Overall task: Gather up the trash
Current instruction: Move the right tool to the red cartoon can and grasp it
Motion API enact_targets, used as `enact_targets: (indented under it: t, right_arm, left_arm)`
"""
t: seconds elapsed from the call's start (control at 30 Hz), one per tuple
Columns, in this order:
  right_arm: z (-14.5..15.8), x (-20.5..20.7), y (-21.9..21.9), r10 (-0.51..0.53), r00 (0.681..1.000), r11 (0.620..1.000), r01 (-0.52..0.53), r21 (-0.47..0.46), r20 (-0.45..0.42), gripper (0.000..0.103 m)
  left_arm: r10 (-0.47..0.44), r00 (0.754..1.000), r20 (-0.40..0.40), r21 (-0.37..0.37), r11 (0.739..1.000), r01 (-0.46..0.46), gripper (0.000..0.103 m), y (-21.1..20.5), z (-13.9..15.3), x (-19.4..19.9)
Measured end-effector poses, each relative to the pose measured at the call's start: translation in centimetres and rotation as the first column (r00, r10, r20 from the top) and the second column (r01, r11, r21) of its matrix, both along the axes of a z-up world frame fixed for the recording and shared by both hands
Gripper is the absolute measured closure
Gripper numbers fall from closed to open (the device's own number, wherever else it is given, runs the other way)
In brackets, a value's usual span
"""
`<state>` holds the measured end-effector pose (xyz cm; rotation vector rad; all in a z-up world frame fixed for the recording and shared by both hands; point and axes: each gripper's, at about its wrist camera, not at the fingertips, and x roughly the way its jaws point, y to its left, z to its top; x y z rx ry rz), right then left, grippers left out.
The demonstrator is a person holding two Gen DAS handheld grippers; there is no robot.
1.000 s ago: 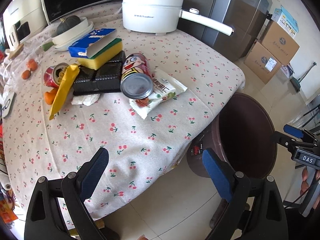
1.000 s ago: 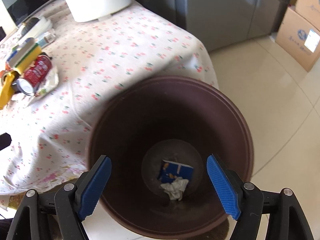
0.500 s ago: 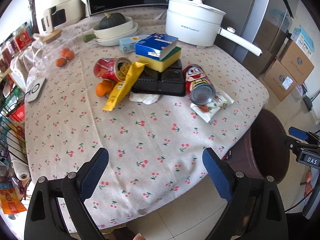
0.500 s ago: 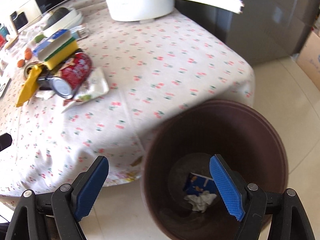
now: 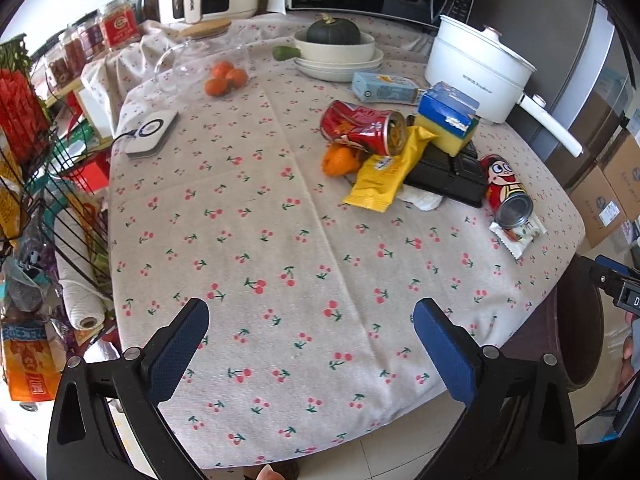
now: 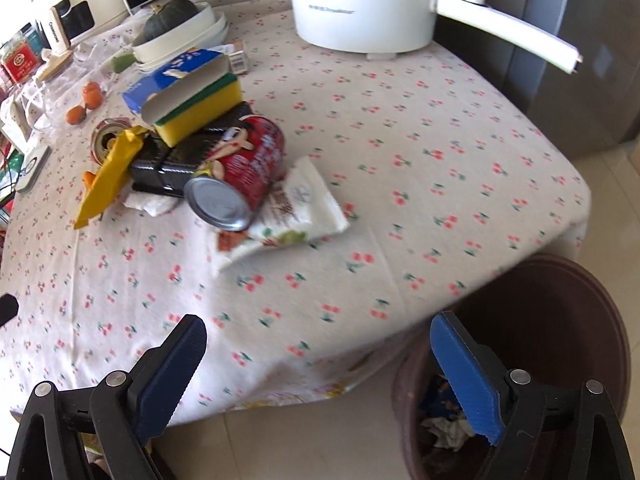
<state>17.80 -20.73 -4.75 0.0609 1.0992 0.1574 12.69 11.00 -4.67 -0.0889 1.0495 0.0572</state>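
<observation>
I had both grippers spread with nothing between them, jaws just opening wider: the left gripper (image 5: 310, 342) over the cherry-print tablecloth (image 5: 248, 240), the right gripper (image 6: 320, 364) at the table edge beside the brown trash bin (image 6: 560, 320). The trash pile, including a red can (image 6: 240, 172) on a white wrapper (image 6: 296, 208), lay mid-table.

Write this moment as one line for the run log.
left hand-held gripper: open, empty | right hand-held gripper: opening, empty | trash pile: on table | bin: holds scraps

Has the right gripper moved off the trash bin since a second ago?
Yes. The right gripper has swung from directly over the brown bin toward the table; the bin now sits lower right. Its fingers have just opened wider, empty.
</observation>
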Motion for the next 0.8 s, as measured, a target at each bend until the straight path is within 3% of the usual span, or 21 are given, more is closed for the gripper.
enact_targets:
  t: [0.4, 0.7, 0.8]
  right_arm:
    - [-1.4, 4.5, 2.7, -0.018, 0.999, 1.0, 0.018, -0.006, -0.029, 0.008]
    - [-3.5, 8.4, 5.2, -0.044, 0.997, 0.998, 0.047, 0.051, -0.066, 0.009]
    - [-4.0, 9.2, 6.3, -0.041, 0.997, 0.998, 0.043, 0.039, -0.06, 0.018]
  left_arm:
    - [0.048, 0.999, -0.017, 0.005, 0.999, -0.047, 0.0, 3.5, -0.5, 1.1]
    - [0.066, 0.996, -0.054, -0.002, 0.998, -0.066, 0.0, 4.1, -1.4, 2.0]
    - [0.061, 0.996, -0.063, 0.006, 0.998, -0.06, 0.0, 4.0, -1.6, 2.2]
